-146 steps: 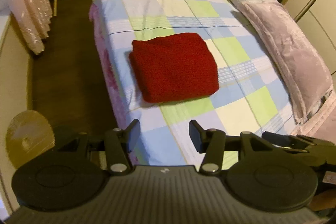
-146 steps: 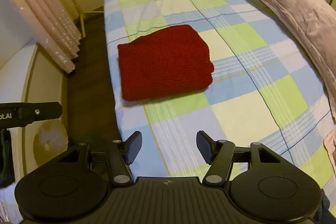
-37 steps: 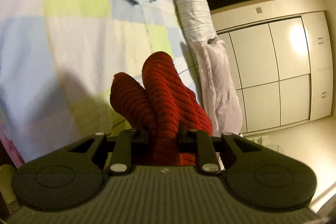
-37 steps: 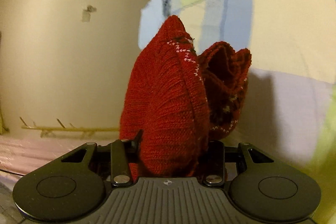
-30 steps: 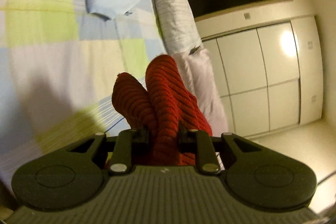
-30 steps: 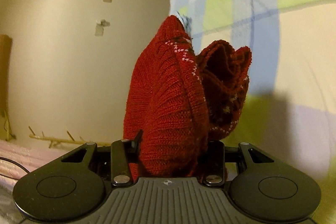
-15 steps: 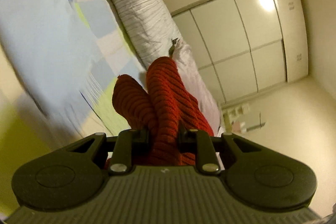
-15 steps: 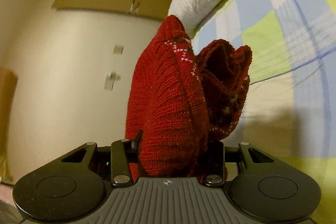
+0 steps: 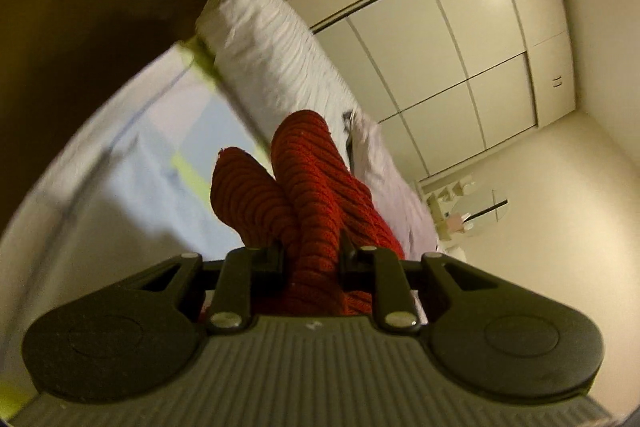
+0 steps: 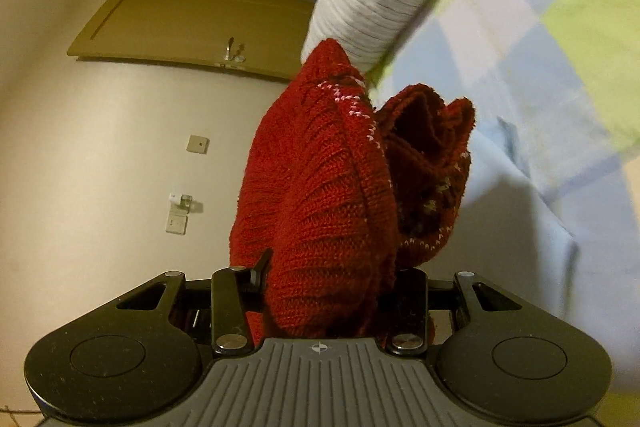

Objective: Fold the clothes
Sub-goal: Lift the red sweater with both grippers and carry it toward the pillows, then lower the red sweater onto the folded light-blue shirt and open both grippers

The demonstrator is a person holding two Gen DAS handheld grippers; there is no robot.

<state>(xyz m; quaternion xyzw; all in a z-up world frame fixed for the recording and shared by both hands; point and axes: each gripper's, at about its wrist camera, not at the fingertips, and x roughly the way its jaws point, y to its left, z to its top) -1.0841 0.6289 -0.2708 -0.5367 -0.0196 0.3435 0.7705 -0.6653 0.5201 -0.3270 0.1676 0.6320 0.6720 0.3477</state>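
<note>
The left hand-held gripper [image 9: 311, 253] is clamped on a bunched fold of the thick red knitted sweater [image 9: 308, 195]. The right hand-held gripper [image 10: 332, 279] is likewise clamped on it, above the checked bed [image 10: 560, 39].

Bunched red sweater [image 10: 320, 195] hides both hand-held grippers' fingertips; the bedsheet [image 9: 132, 163] is motion-blurred.

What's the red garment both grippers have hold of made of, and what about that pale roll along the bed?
Red sweater: looks like a chunky knit, wool or acrylic, matte, with ribbed stitches and small white patterned stitching; the left gripper and right gripper both bite into its bulk. Rolled duvet: seems a woven cotton-like cover, matte, with fine thin stripes and soft puckers; blur leaves the fibre open.
</note>
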